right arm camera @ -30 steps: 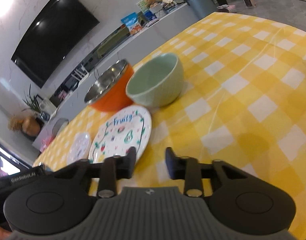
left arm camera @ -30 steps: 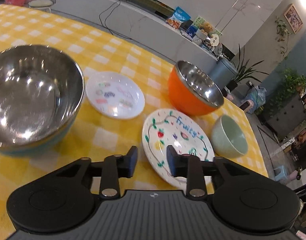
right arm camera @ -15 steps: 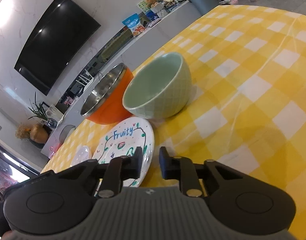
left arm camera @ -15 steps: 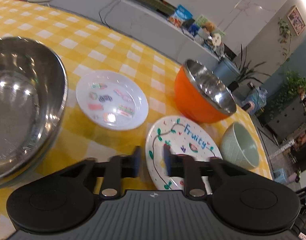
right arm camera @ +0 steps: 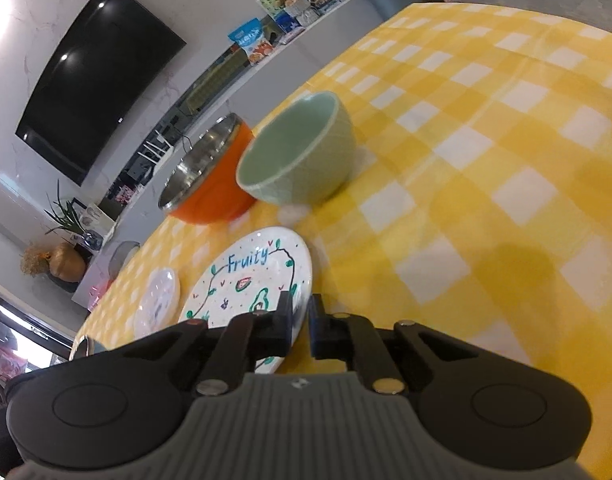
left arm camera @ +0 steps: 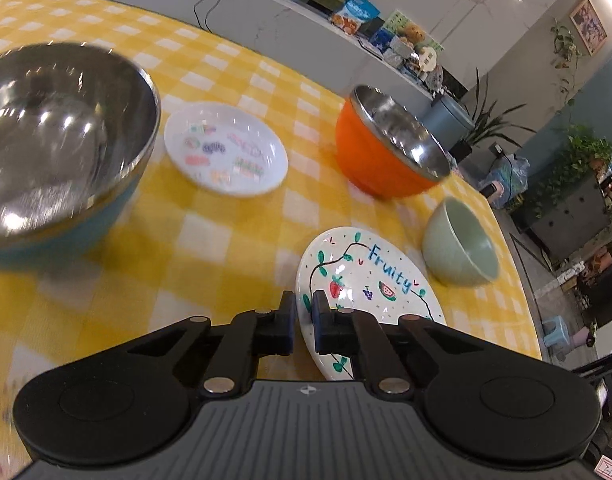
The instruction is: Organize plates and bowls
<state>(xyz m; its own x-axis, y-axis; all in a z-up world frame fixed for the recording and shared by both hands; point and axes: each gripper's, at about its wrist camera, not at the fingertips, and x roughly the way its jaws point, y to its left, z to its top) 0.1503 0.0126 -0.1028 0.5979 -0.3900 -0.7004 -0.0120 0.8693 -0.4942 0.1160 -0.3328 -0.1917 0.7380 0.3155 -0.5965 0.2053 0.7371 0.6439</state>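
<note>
A white "Fruity" plate (left arm camera: 370, 280) (right arm camera: 246, 280) lies flat on the yellow checked table (left arm camera: 186, 260). My left gripper (left arm camera: 304, 320) hovers over its near left rim and my right gripper (right arm camera: 300, 320) over its near right rim. Both sets of jaws are closing to a thin slit; nothing is between them, and the plate shows only behind the gap. Beyond the plate stand a pale green bowl (left arm camera: 458, 248) (right arm camera: 302, 160) and an orange steel-lined bowl (left arm camera: 378, 160) (right arm camera: 214, 184). A small white sticker plate (left arm camera: 226, 152) (right arm camera: 158, 300) and a big steel bowl (left arm camera: 54, 140) with a blue outside are to the left.
The table's edge curves just right of the green bowl in the left wrist view. Behind it runs a grey counter (left arm camera: 290, 28) with snack bags, a bin (left arm camera: 446, 116) and plants. A wall screen (right arm camera: 98, 76) hangs above. Bare cloth (right arm camera: 486, 160) spreads to the right.
Both grippers' jaws have come together from a wide gap to a thin slit, with nothing taken hold of. The dishes have not moved on the table.
</note>
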